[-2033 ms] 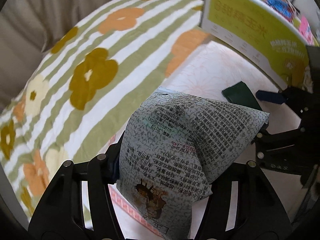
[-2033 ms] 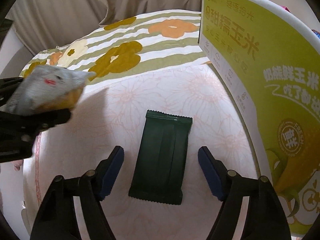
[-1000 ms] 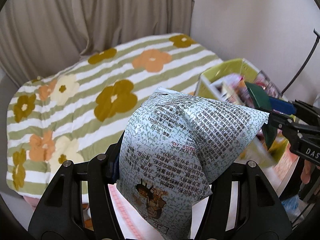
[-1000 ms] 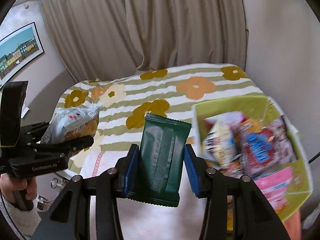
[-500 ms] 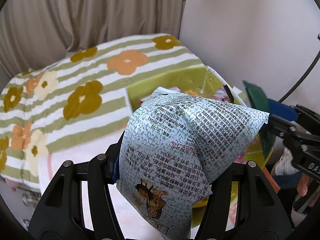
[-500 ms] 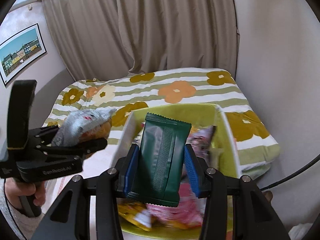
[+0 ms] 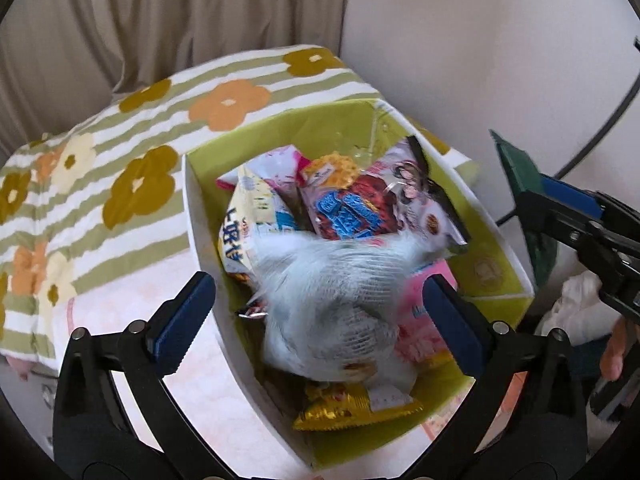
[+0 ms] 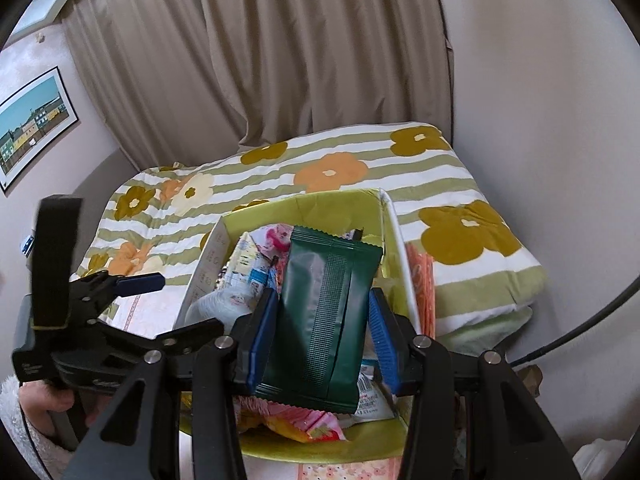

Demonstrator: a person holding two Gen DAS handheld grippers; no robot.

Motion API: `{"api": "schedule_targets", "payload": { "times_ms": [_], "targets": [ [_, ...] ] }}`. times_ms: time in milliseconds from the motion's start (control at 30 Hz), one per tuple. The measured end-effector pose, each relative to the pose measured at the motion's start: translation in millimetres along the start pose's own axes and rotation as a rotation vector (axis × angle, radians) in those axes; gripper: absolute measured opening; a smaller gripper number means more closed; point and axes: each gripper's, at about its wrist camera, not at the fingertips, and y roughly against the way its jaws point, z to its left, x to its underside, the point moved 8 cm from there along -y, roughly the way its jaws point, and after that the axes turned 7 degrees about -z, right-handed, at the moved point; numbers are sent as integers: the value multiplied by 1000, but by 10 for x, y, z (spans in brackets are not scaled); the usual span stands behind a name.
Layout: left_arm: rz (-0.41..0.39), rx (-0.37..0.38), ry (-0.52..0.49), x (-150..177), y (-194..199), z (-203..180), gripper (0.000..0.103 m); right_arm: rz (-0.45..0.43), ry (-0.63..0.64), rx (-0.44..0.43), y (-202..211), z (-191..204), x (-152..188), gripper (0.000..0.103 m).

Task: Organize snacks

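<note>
Grey snack bag [image 7: 332, 304] blurred between spread left tongs [image 7: 316, 312]; right tongs [image 8: 322, 334] grip green packet [image 8: 324, 316].

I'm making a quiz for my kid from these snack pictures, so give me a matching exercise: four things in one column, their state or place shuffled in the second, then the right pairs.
Column one:
1. dark green packet
2. pale grey snack bag
3. left tool
4. gold packet

Column two:
A. open, fingers spread wide
B. clamped in the right tool
C. blurred, dropping into the green box
D. lying at the near end of the box

Pairs: 1-B, 2-C, 3-A, 4-D
</note>
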Motion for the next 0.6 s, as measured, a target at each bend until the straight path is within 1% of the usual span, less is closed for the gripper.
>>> {"api": "schedule_targets", "payload": {
  "times_ms": [133, 367, 467, 533, 567, 600],
  "targets": [
    [-13, -17, 9, 69, 138, 85, 102, 19, 14, 9, 15, -42, 113, 42],
    [16, -26, 68, 238, 181, 249, 102, 68, -9, 18, -87, -83, 289, 42],
    [17, -42, 72, 260, 209, 268, 102, 86, -13, 50, -142, -136, 321, 42],
    [18, -63, 69, 270, 218, 281, 102, 103, -20, 64, -195, -168, 355, 47],
    [20, -72, 69, 281, 223, 291, 102, 110, -28, 74, -220, -191, 371, 62],
    [20, -78, 71, 293, 226, 301, 102, 113, -36, 77, -235, -209, 387, 84]
  ]
}}
